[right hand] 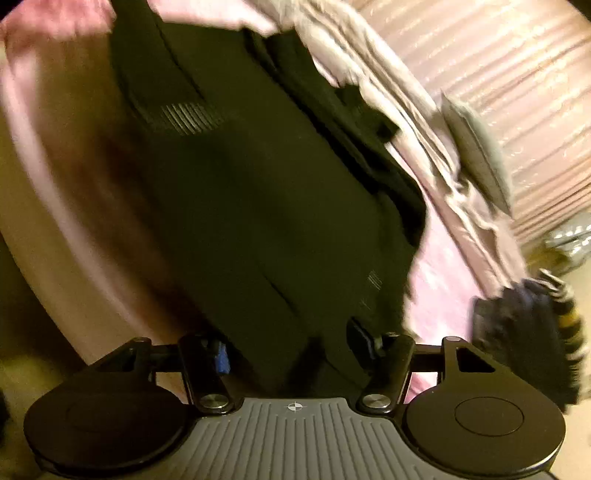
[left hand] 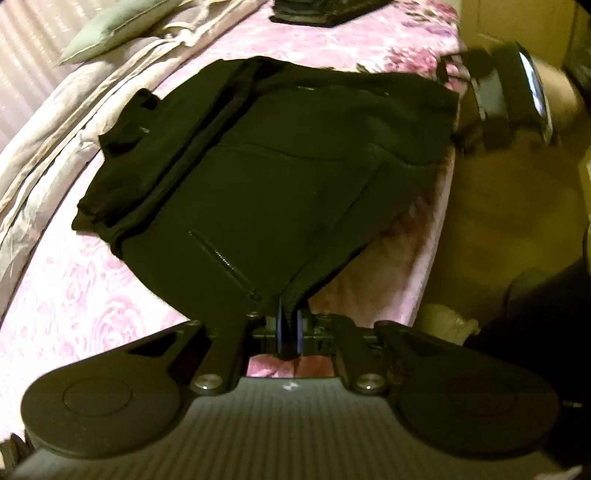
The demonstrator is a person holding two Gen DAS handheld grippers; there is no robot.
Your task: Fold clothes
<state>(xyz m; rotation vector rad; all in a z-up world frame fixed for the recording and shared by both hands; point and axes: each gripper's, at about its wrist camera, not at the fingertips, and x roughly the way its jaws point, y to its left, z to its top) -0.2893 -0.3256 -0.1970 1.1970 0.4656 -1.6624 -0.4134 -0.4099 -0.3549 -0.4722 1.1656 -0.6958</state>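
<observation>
A black zip jacket (left hand: 258, 177) lies spread on the pink floral bedspread (left hand: 81, 288). My left gripper (left hand: 289, 325) is shut on the jacket's ribbed near edge, which is pinched between the blue pads and lifted a little off the bed. In the left wrist view my right gripper (left hand: 461, 99) is blurred at the jacket's far right corner, with a hand behind it. In the right wrist view, also blurred, my right gripper (right hand: 291, 347) stands open. The black jacket (right hand: 258, 203) fills the space between and beyond its fingers (right hand: 221, 356), and no pinch shows.
A grey-green pillow (left hand: 107, 29) and a pale rumpled quilt (left hand: 55, 122) lie along the bed's far side by a striped wall. Dark folded clothes (left hand: 325, 11) rest further up the bed. A dark striped garment (right hand: 528, 339) lies near the right gripper. The floor (left hand: 498, 229) runs beside the bed edge.
</observation>
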